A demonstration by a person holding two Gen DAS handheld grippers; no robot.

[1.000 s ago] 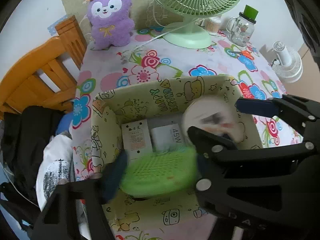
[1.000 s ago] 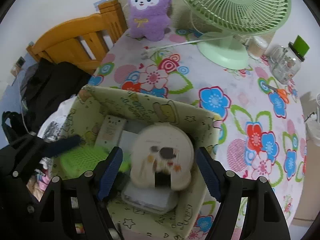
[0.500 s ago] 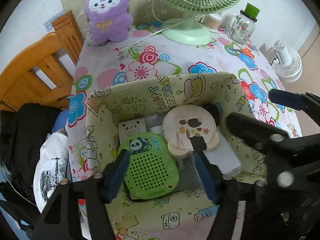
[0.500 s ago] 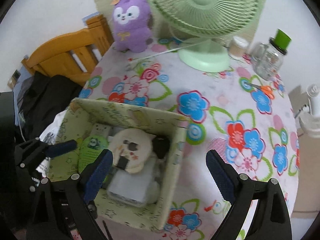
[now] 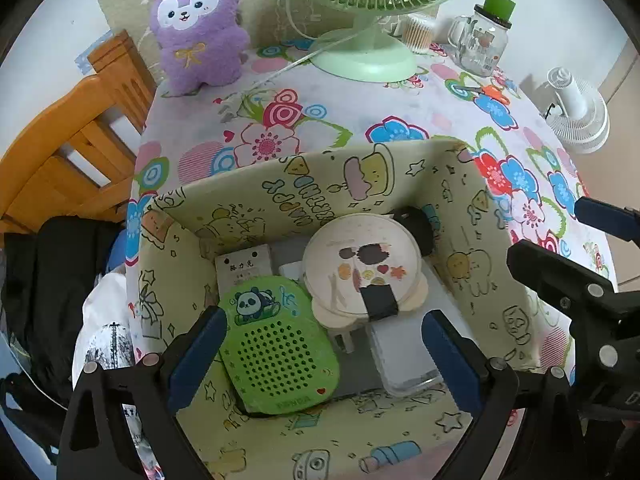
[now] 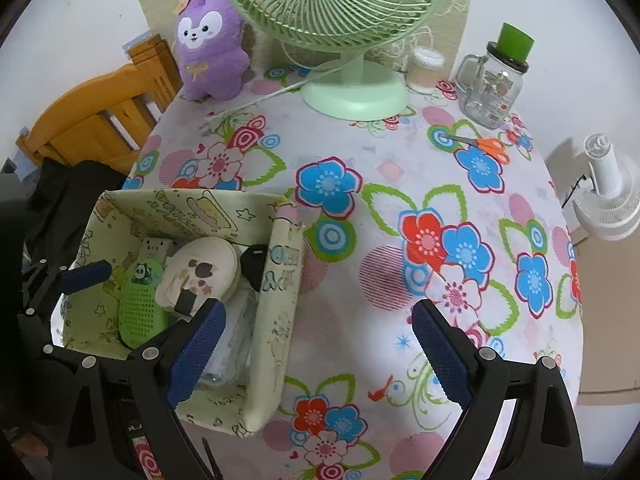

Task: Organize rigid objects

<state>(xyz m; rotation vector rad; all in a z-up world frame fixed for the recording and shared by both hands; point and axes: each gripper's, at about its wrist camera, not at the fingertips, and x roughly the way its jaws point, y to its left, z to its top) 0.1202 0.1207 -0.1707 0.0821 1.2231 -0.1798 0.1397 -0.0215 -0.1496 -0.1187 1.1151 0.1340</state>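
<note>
- The left gripper (image 5: 322, 354) hangs above the patterned storage box (image 5: 360, 176); its jaws have just been opening and now stand wide, gripping nothing.
- The green panda gadget (image 5: 280, 352) lies loose on the box floor between those jaws, beside the round cream case (image 5: 362, 270), which leans on a clear flat case (image 5: 404, 354).
- The right gripper (image 6: 316, 344) has its jaws spread wide and empty too, straddling the box's near wall and the flowered worktop (image 6: 400, 280).
- Judgement: the placing step looks finished for both items.
- Next calls for finding another rigid thing; the orange scissors (image 6: 486, 145) by the glass jar (image 6: 494, 92) look a likely candidate.
</note>
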